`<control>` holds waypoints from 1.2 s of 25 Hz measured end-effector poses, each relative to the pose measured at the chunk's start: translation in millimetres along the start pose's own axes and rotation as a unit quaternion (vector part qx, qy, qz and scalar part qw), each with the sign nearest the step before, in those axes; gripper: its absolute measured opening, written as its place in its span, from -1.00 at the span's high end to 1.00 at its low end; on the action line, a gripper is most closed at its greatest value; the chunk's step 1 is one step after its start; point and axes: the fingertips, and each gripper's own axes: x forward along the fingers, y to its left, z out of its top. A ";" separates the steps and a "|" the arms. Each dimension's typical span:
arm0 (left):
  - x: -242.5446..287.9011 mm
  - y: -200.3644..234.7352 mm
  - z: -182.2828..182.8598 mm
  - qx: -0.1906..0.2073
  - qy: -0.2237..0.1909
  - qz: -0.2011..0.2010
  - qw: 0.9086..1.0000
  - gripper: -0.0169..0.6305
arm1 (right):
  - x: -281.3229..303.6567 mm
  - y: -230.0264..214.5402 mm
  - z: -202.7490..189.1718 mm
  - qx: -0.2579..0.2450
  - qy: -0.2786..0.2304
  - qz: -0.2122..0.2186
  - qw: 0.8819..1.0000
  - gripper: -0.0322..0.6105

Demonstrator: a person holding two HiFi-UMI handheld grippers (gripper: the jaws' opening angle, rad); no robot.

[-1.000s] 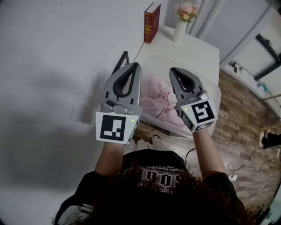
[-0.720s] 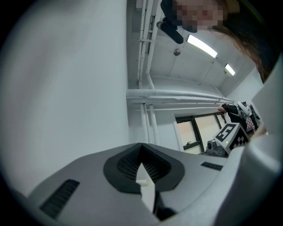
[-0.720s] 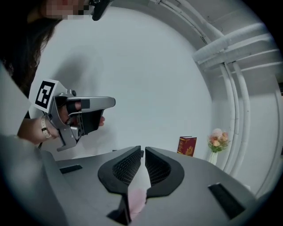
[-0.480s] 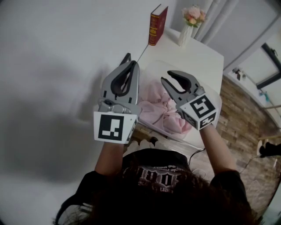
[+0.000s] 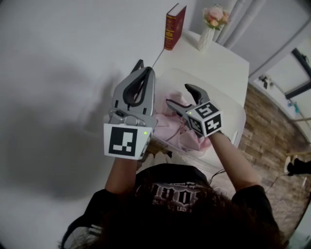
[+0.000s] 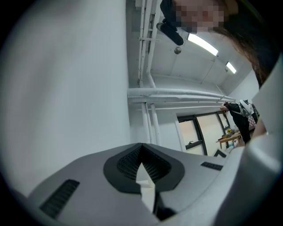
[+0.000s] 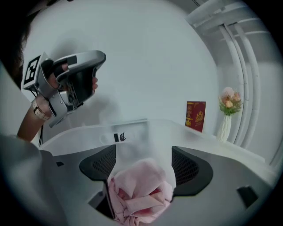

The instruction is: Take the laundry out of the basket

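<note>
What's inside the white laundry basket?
A bunched pink cloth lies in the basket; the right gripper, fingers just opened, straddles it without gripping. Anything under the cloth is covered.

Red book (image 5: 175, 26) upright at far end of white bench (image 5: 216, 65), against the wall (image 5: 58, 73). White vase (image 5: 206, 39) with pink flowers (image 5: 214, 13) just right of the book, not touching. Grey curtain (image 5: 238, 22) behind the vase. Wood-plank floor (image 5: 272, 141) right of the bench, dark cable (image 5: 219, 169) lying on it. Left gripper view: ceiling strip light (image 6: 202, 44), white pipes (image 6: 149, 121) down the wall, window (image 6: 201, 132).
</note>
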 end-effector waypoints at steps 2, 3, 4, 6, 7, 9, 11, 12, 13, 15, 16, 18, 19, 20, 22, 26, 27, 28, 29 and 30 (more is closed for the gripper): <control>0.6 0.0 -0.1 0.001 0.002 0.001 1.000 0.95 | 8.5 2.5 -17.2 0.015 0.024 0.009 1.000 -0.35; 0.4 -0.1 -0.4 0.003 0.003 0.002 1.000 0.95 | 11.8 4.0 -25.1 0.021 0.035 0.013 0.999 -0.37; 0.3 0.1 -1.3 0.006 0.006 0.003 1.000 0.95 | 14.9 4.9 -32.3 0.026 0.046 0.015 0.998 -0.38; 0.9 0.7 -4.3 0.019 0.011 0.008 1.000 0.95 | 21.8 4.2 -44.4 0.036 0.064 0.016 0.997 -0.40; 1.7 0.8 -5.9 0.026 0.014 0.009 1.000 0.95 | 25.8 2.7 -49.3 0.043 0.070 0.015 0.996 -0.41; 3.8 0.4 -8.1 0.031 0.017 0.010 0.999 0.95 | 34.1 -0.1 -57.7 0.061 0.081 0.013 0.995 -0.42; 5.2 0.5 -8.2 0.030 0.019 0.010 0.999 0.95 | 40.9 0.9 -67.7 0.073 0.098 0.020 0.992 -0.43; 5.3 0.7 -7.8 0.030 0.020 0.011 0.999 0.95 | 43.5 2.9 -74.0 0.077 0.109 0.026 0.991 -0.43; 5.0 0.9 -7.4 0.031 0.021 0.012 0.999 0.95 | 45.4 4.8 -80.3 0.082 0.120 0.031 0.989 -0.43; 4.4 1.2 -7.8 0.034 0.023 0.013 0.999 0.95 | 48.8 6.9 -90.8 0.098 0.133 0.037 0.985 -0.43; 4.5 1.4 -8.6 0.034 0.023 0.013 0.999 0.95 | 50.5 7.5 -94.1 0.108 0.138 0.038 0.984 -0.43; 5.5 2.2 -11.8 0.032 0.024 0.012 0.999 0.95 | 54.8 7.9 -98.9 0.124 0.147 0.042 0.981 -0.43; 6.3 2.5 -13.3 0.031 0.024 0.012 0.999 0.95 | 57.5 7.2 -102.5 0.127 0.154 0.044 0.979 -0.43; 7.3 2.8 -14.5 0.030 0.025 0.012 0.999 0.95 | 60.2 6.2 -106.9 0.129 0.163 0.048 0.977 -0.43; 8.5 3.1 -15.0 0.029 0.025 0.012 0.999 0.95 | 64.4 4.9 -112.7 0.136 0.177 0.057 0.973 -0.43; 7.4 4.4 -13.3 0.031 0.025 0.015 0.999 0.95 | 69.3 7.2 -117.1 0.150 0.197 0.086 0.965 -0.42; 7.1 4.9 -13.0 0.032 0.025 0.015 0.999 0.95 | 71.1 6.6 -119.5 0.149 0.202 0.092 0.964 -0.42; 7.0 5.2 -13.0 0.034 0.025 0.016 0.999 0.95 | 72.8 5.9 -122.3 0.151 0.209 0.096 0.962 -0.42; 6.9 5.6 -13.2 0.034 0.025 0.017 0.999 0.95 | 74.1 5.5 -125.0 0.155 0.217 0.099 0.959 -0.42; 6.9 5.9 -13.4 0.034 0.026 0.018 0.999 0.95 | 75.1 5.5 -127.3 0.161 0.226 0.101 0.955 -0.42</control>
